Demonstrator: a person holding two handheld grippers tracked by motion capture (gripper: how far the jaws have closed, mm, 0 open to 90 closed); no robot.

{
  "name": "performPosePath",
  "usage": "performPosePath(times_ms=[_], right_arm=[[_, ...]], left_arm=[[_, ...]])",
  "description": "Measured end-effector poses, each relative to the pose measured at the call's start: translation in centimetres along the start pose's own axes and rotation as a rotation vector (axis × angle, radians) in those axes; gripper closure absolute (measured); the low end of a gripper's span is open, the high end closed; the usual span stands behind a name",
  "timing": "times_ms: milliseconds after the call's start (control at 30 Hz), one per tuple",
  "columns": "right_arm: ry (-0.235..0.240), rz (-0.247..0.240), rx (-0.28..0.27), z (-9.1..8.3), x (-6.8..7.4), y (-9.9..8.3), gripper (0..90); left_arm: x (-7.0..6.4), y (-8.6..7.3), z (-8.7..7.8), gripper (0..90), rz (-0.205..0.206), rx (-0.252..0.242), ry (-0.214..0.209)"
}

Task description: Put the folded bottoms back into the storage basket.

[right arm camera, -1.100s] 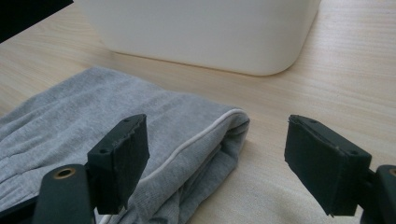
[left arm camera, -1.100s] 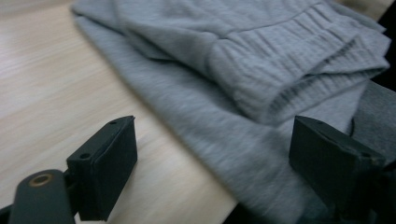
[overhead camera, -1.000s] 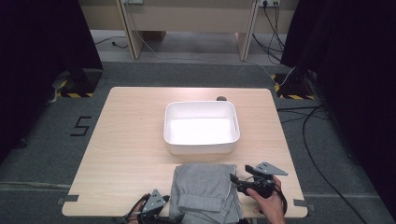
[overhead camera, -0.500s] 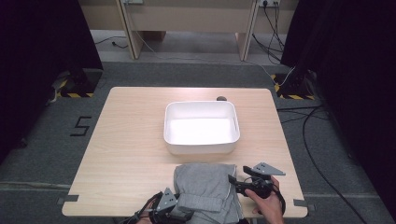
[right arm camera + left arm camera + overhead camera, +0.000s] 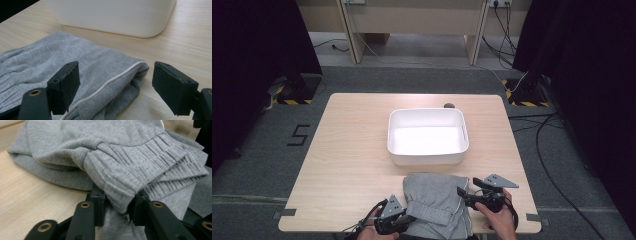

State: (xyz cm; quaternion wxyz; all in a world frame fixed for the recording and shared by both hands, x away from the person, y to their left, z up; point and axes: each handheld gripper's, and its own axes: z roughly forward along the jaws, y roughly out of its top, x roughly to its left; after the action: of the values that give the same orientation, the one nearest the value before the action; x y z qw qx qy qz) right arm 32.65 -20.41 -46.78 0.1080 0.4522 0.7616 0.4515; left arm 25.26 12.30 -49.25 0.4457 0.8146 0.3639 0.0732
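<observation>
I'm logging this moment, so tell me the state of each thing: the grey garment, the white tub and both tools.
Grey garment: folded, lying at the table's near edge.
White tub: upright, empty.
Left tool: shut on the garment's ribbed cuff.
Right tool: open, jaws either side of the garment's folded edge.

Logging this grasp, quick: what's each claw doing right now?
Left claw: closed on the grey garment's ribbed band.
Right claw: open, holding nothing, a jaw on either side of the garment's piped edge.
</observation>
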Motion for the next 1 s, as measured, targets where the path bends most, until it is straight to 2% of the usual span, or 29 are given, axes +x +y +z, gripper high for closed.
performPosePath(times_ms=[100,267,367,467,567,667,767,833,933,1000], right_arm=[[0.008,0.000,0.002,0.0,0.1,0.0,23.0],[0.014,0.003,0.003,0.1,0.2,0.0,23.0],[0.018,-0.005,0.003,0.1,0.4,0.1,23.0],[0.031,-0.015,0.009,0.2,0.7,0.2,22.9],[0.050,-0.034,0.036,0.4,1.2,0.2,22.5],[0.063,-0.034,0.062,0.8,1.5,0.1,21.4],[0.085,-0.043,0.081,1.2,1.7,-0.1,20.4],[0.088,-0.043,0.087,1.6,1.9,-0.1,19.5],[0.088,-0.069,0.121,2.9,2.2,0.2,18.8],[0.092,-0.055,0.157,4.0,2.2,0.2,19.4]], left_arm=[[0.5,0.0,-0.3,71.5,0.024,-0.002,0.025],[1.7,-0.4,-1.3,73.5,0.013,0.002,0.051],[2.2,-0.7,-1.9,73.5,-0.009,0.001,0.046],[2.4,-1.0,-2.3,73.5,-0.007,0.003,0.054],[2.5,-1.3,-2.6,73.4,-0.014,-0.004,0.054],[2.4,-1.4,-2.9,73.3,-0.004,0.002,0.060],[2.6,-1.7,-3.2,72.8,-0.029,-0.001,0.050],[2.7,-1.8,-3.4,72.7,-0.029,0.003,0.051],[3.0,-1.9,-3.5,71.0,-0.053,0.003,0.039],[3.1,-1.9,-3.6,68.8,-0.062,0.003,0.044]])
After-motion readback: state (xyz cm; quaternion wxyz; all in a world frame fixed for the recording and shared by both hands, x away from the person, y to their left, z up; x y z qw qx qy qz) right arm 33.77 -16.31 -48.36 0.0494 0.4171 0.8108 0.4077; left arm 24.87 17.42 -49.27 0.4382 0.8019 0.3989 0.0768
